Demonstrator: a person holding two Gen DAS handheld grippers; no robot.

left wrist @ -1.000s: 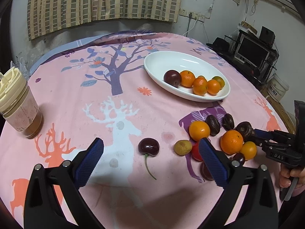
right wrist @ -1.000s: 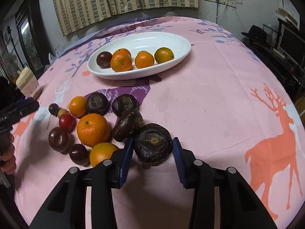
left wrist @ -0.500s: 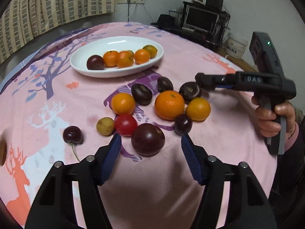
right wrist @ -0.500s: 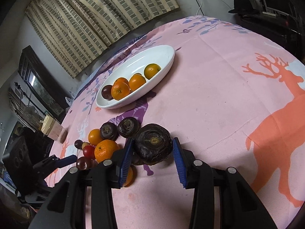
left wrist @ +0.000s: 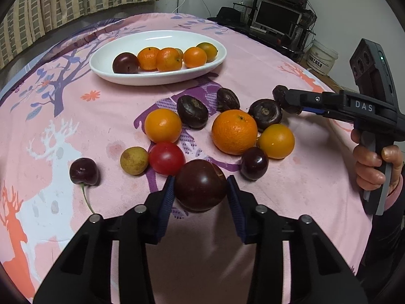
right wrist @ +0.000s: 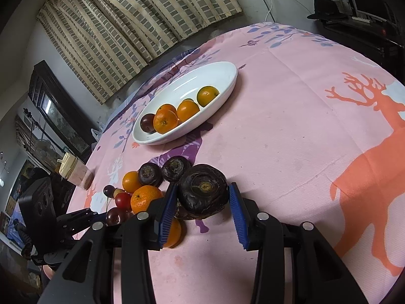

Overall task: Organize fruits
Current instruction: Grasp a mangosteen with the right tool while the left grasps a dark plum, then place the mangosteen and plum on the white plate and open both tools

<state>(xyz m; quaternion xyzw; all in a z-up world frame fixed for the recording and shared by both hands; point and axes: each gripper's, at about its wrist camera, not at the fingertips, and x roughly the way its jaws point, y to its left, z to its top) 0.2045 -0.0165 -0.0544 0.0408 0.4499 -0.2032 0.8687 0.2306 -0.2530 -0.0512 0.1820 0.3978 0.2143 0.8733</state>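
Note:
A dark red plum (left wrist: 200,187) lies on the pink tablecloth at the near edge of the loose fruit pile. My left gripper (left wrist: 200,192) is closing on it, and both blue pads (left wrist: 168,197) touch its sides. My right gripper (right wrist: 202,198) is shut on a dark brown wrinkled water chestnut (right wrist: 202,190) and holds it just above the cloth. In the left wrist view the right gripper (left wrist: 288,101) reaches in from the right, a hand on its handle. The white oval dish (left wrist: 157,78) beyond holds a plum and several oranges.
Loose on the cloth are oranges (left wrist: 234,131), more water chestnuts (left wrist: 192,111), a red tomato (left wrist: 166,158), a yellowish fruit (left wrist: 134,160) and cherries (left wrist: 84,171). A cream-lidded jar (right wrist: 73,172) stands at the table's left. A TV stand (left wrist: 276,22) is behind.
My left gripper swung from the stemmed cherry over to the dark plum and narrowed its jaws onto it. My right gripper kept its hold on the water chestnut and tilted.

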